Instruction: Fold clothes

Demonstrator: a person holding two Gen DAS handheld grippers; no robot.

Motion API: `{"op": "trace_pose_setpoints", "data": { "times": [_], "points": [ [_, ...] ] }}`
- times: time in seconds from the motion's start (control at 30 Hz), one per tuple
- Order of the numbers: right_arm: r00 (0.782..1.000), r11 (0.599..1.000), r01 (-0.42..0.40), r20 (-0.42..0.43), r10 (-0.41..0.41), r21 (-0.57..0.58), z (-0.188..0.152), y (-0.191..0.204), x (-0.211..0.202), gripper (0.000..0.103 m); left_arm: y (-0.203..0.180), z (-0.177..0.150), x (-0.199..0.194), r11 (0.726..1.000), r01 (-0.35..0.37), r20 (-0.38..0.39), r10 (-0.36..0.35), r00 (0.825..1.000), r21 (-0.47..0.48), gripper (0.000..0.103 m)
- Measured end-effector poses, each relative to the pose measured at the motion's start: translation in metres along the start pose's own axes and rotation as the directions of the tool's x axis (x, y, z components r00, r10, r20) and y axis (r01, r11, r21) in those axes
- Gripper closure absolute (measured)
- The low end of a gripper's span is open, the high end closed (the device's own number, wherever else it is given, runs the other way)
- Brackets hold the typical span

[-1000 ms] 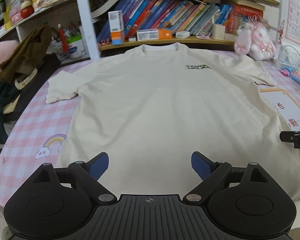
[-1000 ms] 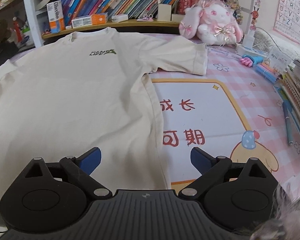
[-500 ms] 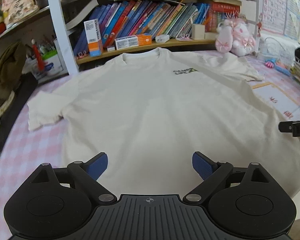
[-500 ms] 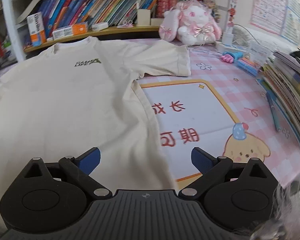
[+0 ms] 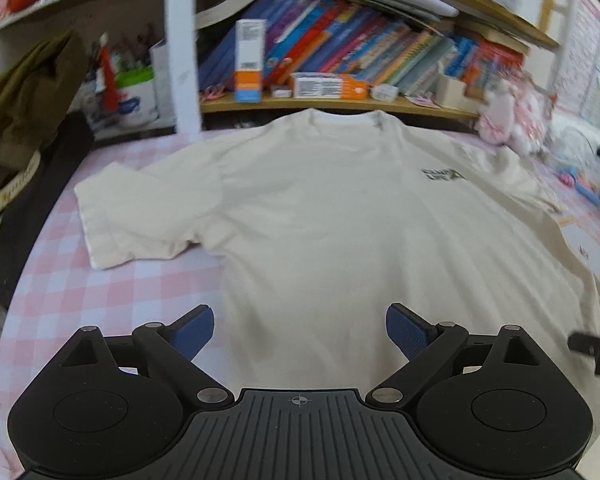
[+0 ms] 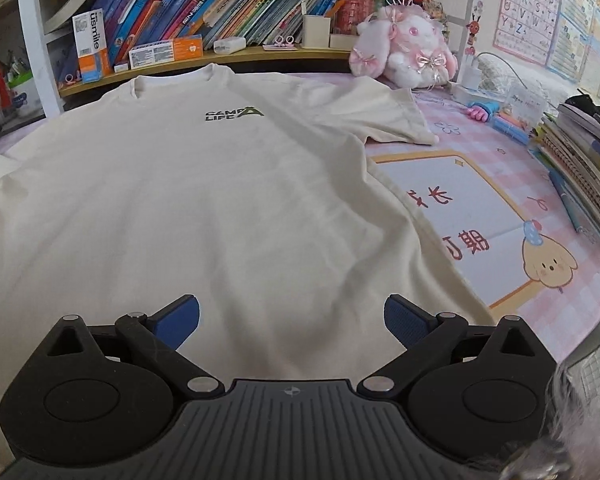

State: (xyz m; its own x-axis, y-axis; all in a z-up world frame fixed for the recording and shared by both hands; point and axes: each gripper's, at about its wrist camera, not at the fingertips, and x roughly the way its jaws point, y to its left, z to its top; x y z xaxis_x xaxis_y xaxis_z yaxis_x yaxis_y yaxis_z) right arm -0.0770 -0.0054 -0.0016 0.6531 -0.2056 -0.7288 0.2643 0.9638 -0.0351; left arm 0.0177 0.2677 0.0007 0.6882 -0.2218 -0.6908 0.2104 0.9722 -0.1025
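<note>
While the T-shirt (image 5: 340, 220) lies spread flat on the bench (image 5: 112, 292), sleeves out and no fold visible, left gripper (image 5: 300, 330) and right gripper (image 6: 292, 320) hover, fingers wide apart, holding nothing.

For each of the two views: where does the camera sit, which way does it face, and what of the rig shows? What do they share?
Left wrist: on the left gripper, over the hem, facing the shelf across the T-shirt and its left sleeve; open blue fingers show, plus the other gripper's tip at the right edge.
Right wrist: on the right gripper, facing the same way over the shirt's right side, the desk mat and the plush; open fingers show.
Shared: the shirt, its logo, the bookshelf, the plush.
</note>
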Motion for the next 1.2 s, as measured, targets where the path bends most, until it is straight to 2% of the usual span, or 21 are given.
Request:
{"op": "trace_pose_setpoints", "data": {
  "times": [0.13,0.27,0.37,0.5,0.57,0.67,0.73,0.87,0.93,1.03,1.1,1.2],
  "points": [
    [1.000,1.000,-0.001,-0.014,0.001,0.013,-0.001,0.011,-0.004,0.003,0.026,0.001,0.005,0.998,0.005,-0.003,-0.005,1.000,-0.067,0.008],
    [0.998,0.997,-0.063,-0.006,0.062,-0.052,0.008,0.032,-0.004,0.003,0.052,0.003,0.010,0.987,0.004,0.006,-0.003,1.000,-0.161,0.008],
    [0.991,0.982,-0.132,0.014,0.135,-0.136,0.023,0.056,0.000,0.003,0.074,0.007,0.016,0.959,0.043,0.011,-0.042,0.999,-0.282,0.008],
    [0.965,0.932,-0.241,0.035,0.259,-0.270,0.050,0.102,0.008,0.005,0.103,0.012,0.025,0.895,0.093,0.026,-0.091,0.996,-0.435,0.009],
    [0.943,0.884,-0.298,0.034,0.332,-0.361,0.062,0.128,0.011,0.006,0.118,0.015,0.030,0.854,0.117,0.036,-0.114,0.993,-0.508,0.009],
    [0.903,0.780,-0.353,0.030,0.429,-0.517,0.076,0.170,0.013,0.009,0.140,0.019,0.037,0.779,0.150,0.054,-0.148,0.988,-0.609,0.010],
    [0.873,0.699,-0.377,0.020,0.488,-0.608,0.082,0.197,0.016,0.014,0.149,0.018,0.040,0.754,0.157,0.059,-0.155,0.986,-0.638,0.010],
    [0.832,0.572,-0.410,-0.035,0.554,-0.711,0.087,0.242,0.029,0.028,0.166,0.015,0.040,0.719,0.150,0.075,-0.136,0.988,-0.679,0.010],
    [0.811,0.506,-0.428,-0.071,0.581,-0.749,0.089,0.264,0.036,0.035,0.180,0.012,0.036,0.680,0.153,0.097,-0.119,0.988,-0.717,0.010],
    [0.786,0.418,-0.435,-0.110,0.608,-0.798,0.087,0.294,0.043,0.041,0.200,0.007,0.032,0.628,0.147,0.111,-0.096,0.989,-0.764,0.010],
    [0.767,0.364,-0.446,-0.139,0.627,-0.818,0.083,0.317,0.047,0.042,0.207,0.007,0.033,0.602,0.155,0.119,-0.099,0.988,-0.783,0.010],
    [0.748,0.295,-0.459,-0.185,0.637,-0.838,0.077,0.349,0.055,0.051,0.218,0.006,0.034,0.563,0.168,0.133,-0.103,0.986,-0.809,0.010]
  ]
}}
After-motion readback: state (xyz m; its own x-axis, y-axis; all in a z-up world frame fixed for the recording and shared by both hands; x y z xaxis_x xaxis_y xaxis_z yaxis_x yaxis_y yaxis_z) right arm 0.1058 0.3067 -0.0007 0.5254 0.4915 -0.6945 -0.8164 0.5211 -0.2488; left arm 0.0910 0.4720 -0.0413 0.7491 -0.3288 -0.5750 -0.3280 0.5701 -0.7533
